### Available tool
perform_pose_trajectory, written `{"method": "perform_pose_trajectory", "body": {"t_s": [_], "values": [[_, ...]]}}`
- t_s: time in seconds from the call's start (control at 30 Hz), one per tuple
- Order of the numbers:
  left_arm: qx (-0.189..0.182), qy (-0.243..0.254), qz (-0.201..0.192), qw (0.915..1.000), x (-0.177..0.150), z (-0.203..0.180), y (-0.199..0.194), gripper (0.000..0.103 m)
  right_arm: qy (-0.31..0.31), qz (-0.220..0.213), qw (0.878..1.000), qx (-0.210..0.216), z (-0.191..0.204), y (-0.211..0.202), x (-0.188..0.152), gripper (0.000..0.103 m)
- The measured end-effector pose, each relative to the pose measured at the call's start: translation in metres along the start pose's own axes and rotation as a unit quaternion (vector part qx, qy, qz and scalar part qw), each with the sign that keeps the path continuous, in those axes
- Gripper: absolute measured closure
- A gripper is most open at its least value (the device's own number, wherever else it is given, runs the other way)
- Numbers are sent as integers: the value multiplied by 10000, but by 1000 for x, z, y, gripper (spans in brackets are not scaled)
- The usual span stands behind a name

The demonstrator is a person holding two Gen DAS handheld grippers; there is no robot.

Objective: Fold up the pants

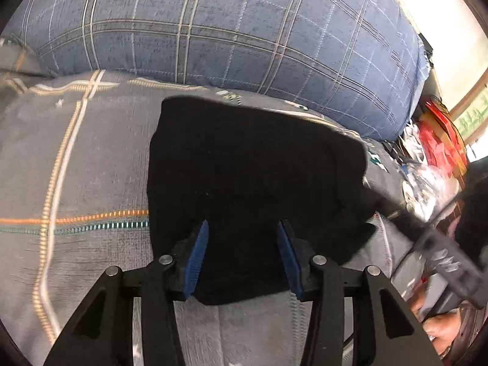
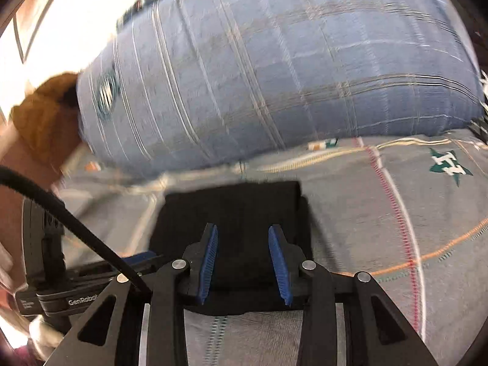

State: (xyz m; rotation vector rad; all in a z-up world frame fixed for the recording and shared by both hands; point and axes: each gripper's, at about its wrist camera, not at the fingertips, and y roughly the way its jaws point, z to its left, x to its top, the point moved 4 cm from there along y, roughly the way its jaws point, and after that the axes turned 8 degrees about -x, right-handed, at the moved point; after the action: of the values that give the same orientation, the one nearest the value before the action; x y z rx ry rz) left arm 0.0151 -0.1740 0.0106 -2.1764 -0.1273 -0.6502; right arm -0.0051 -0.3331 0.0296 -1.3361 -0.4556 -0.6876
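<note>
The black pants (image 1: 244,177) lie folded into a compact rectangle on the grey patterned bedspread (image 1: 76,167). My left gripper (image 1: 242,228) is open, its blue pads either side of the bundle's near edge, holding nothing. In the right wrist view the same black pants (image 2: 238,207) lie flat, and my right gripper (image 2: 243,231) is open just above their near part, empty. The left gripper's body (image 2: 61,289) shows at the lower left of the right wrist view. The right gripper's body (image 1: 442,259) shows blurred at the right of the left wrist view.
A large blue plaid cushion (image 1: 228,24) stands behind the pants, also in the right wrist view (image 2: 274,76). Cluttered red and white items (image 1: 433,146) sit beyond the bed's right edge. A brown fuzzy thing (image 2: 45,119) is at the left.
</note>
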Motion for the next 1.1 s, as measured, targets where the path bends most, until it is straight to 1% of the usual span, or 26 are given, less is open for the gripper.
{"method": "perform_pose_trajectory", "body": {"t_s": [0.07, 0.13, 0.2, 0.27, 0.33, 0.37, 0.43, 0.47, 0.53, 0.57, 0.63, 0.67, 0.7, 0.73, 0.77, 0.8, 0.83, 0.9, 0.97, 1.0, 1.07, 1.1], "values": [[-10, 52, -35, 10000, -2, 1, 2, 58, 86, 530, 9986, -22, -6, 34, -20, 63], [21, 133, -20, 9999, -2, 0, 3, 58, 143, 182, 9997, -52, -10, 32, -23, 64], [-20, 204, 16, 9998, -1, 0, 2, 58, 4, 216, 9996, -186, -6, 31, -23, 64], [-101, 144, 63, 9998, 2, 0, -5, 58, -104, 229, 9994, -228, -1, 32, -21, 62], [-253, 58, -62, 9996, 7, -2, -22, 57, -180, 240, 9994, -161, 2, 29, -18, 57], [-291, 54, -233, 9993, 12, -3, -34, 57, -157, 204, 9996, -106, 2, 22, -15, 57], [-229, 33, -380, 9990, 25, -5, -40, 51, 45, 30, 10000, 26, 0, 11, -3, 57], [-147, 3, -414, 9990, 34, -1, -39, 51, 201, -74, 9997, 127, -3, 7, 5, 56], [47, -55, -364, 9993, 44, 10, -28, 51, 264, -78, 9996, 100, -2, 11, 18, 54], [139, -151, -280, 9994, 52, 19, -16, 51, 248, -41, 9997, 54, 0, 17, 23, 54], [357, -355, -158, 9986, 57, 35, 3, 50, 149, 158, 9998, -17, 7, 38, 31, 51], [414, -390, -103, 9983, 57, 41, 9, 47, 67, 326, 9993, -176, 8, 53, 29, 51], [484, -436, -7, 9979, 54, 47, 16, 39, 6, 463, 9985, -278, 8, 64, 26, 51], [455, -541, 77, 9975, 50, 53, 24, 38, -52, 493, 9982, -330, 9, 70, 23, 50], [281, -728, 73, 9969, 45, 61, 28, 37, -133, 336, 9986, -379, 12, 69, 21, 49], [177, -750, -33, 9970, 45, 63, 26, 36, -193, 321, 9986, -373, 14, 68, 19, 43], [112, -724, -64, 9973, 45, 64, 24, 36, -261, 307, 9985, -373, 16, 67, 19, 39], [59, -752, -62, 9971, 44, 64, 15, 36, -446, 284, 9980, -359, 20, 61, 21, 39], [-49, -781, -199, 9967, 45, 63, -2, 36, -156, 133, 9998, 21, 12, 42, 25, 39], [-118, -777, -298, 9965, 45, 60, -12, 36, 7, 36, 9999, 157, 5, 33, 27, 35], [-302, -800, -431, 9954, 44, 59, -29, 36, 257, -125, 9992, 282, -9, 16, 28, 29], [-410, -811, -446, 9949, 43, 58, -33, 35, 337, -144, 9988, 310, -14, 12, 27, 27]]}}
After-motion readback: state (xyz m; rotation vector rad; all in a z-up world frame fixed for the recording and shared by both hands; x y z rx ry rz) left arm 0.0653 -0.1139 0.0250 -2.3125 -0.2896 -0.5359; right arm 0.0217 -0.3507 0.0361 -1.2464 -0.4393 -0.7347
